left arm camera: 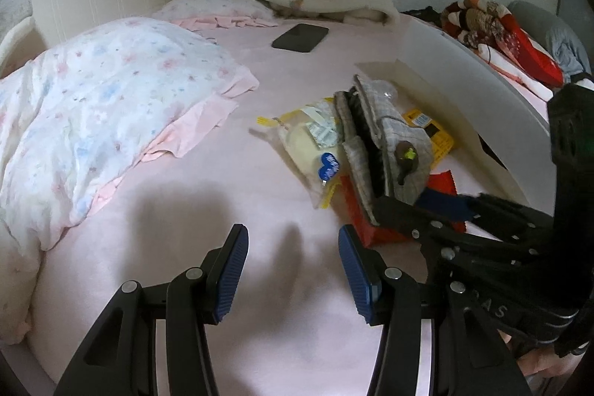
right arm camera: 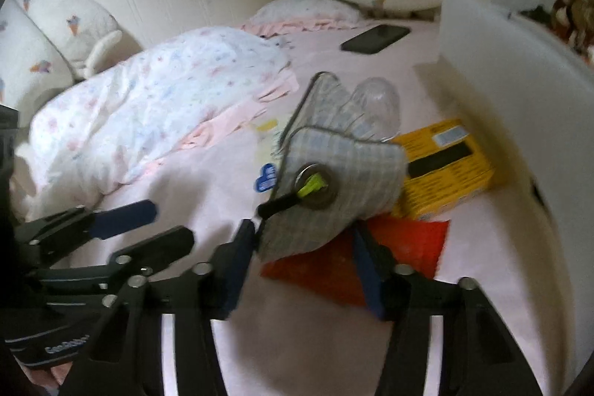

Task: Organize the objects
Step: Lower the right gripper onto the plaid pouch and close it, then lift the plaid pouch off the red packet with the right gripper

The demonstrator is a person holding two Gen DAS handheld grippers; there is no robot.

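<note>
Pouch [right arm camera: 334,180] lies just left of the yellow box [right arm camera: 445,166] atop the red packet [right arm camera: 408,247], my right gripper [right arm camera: 308,247] clenched on its near corner, left gripper [left arm camera: 293,270] released and empty, so I'd lift slowly, keeping it level.

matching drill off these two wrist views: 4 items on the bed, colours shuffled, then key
Items:
1. phone
2. box
3. flat packet
4. pouch

Colours:
A. grey check
B. red
C. black
D. yellow

Pairs: 1-C, 2-D, 3-B, 4-A
</note>
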